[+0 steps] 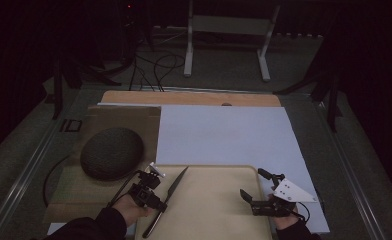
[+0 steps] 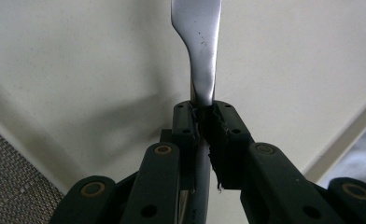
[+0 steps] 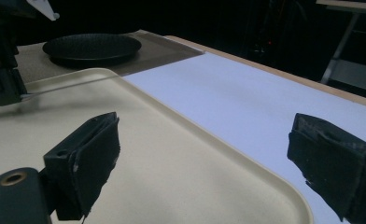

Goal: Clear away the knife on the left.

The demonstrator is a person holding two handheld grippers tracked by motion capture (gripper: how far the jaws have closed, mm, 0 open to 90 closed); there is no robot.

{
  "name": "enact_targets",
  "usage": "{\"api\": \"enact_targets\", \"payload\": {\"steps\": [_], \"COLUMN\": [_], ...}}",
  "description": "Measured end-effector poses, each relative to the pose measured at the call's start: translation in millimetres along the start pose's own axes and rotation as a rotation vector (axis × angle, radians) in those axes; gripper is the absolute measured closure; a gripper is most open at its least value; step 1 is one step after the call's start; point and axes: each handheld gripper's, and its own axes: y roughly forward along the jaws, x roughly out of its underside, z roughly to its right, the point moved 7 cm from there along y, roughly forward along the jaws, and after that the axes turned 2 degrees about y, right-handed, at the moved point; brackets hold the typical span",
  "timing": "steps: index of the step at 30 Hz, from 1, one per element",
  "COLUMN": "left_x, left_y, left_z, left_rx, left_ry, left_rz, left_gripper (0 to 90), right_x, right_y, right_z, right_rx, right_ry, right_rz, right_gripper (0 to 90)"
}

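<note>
Steel knife — clamped in left tool (blade ahead).

Black two-jaw grippers are seen at lower left and lower right of the high view — brass-coloured pivot pins, frayed black pads, thin black cables. A grey three-cornered plate tops the right one. Dark sleeves are worn.

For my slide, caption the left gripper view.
Left tongs shut on a knife above the cream tray.
</note>
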Motion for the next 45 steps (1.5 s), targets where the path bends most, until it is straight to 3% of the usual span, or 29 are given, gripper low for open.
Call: {"api": "enact_targets", "payload": {"steps": [7,12,22,26,31,32,38,41,42,45], "left_x": [-0.3,0.6,-0.3,0.0,-5.0,-6.8,-15.4,-19.7,-21.1,-25.1], "left_y": [5.6,13.6,14.1,14.2,6.1,3.3,-8.5,-12.7,-13.4,-15.3], "left_z": [-3.3,-1.9,0.2,1.6,2.2,2.7,5.9,7.9,8.1,11.2], "left_rx": [-0.030,-0.054,-0.079,-0.077,-0.098,-0.079,-0.047,-0.074,-0.099,-0.116], "left_ry": [-0.037,-0.026,-0.018,0.008,0.051,0.046,0.108,0.162,0.177,0.226], "left_rz": [0.000,-0.011,-0.001,-0.010,0.023,0.035,0.109,0.152,0.161,0.188], "left_gripper": [80.8,80.5,79.7,78.7,65.3,63.7,46.7,40.0,33.8,21.5], "right_x": [0.0,0.0,0.2,0.0,0.0,-0.1,0.0,-0.1,0.0,0.1], "right_y": [0.3,0.1,0.3,-0.1,-0.1,-0.1,-0.1,-0.2,-0.2,-0.1], "right_z": [-0.4,-0.4,-0.2,-0.2,-0.3,-0.4,-0.1,-0.3,0.0,-0.1], "right_rx": [0.000,-0.001,-0.002,-0.002,-0.003,-0.003,-0.002,-0.003,-0.003,-0.003], "right_ry": [0.000,-0.001,0.000,0.001,0.000,0.001,0.000,0.000,0.000,0.000], "right_rz": [-0.001,0.000,-0.001,0.001,0.001,0.002,0.002,0.003,0.002,0.001], "right_gripper": [8.9,8.9,8.9,8.9,8.9,9.0,8.9,8.9,9.0,9.0]}}
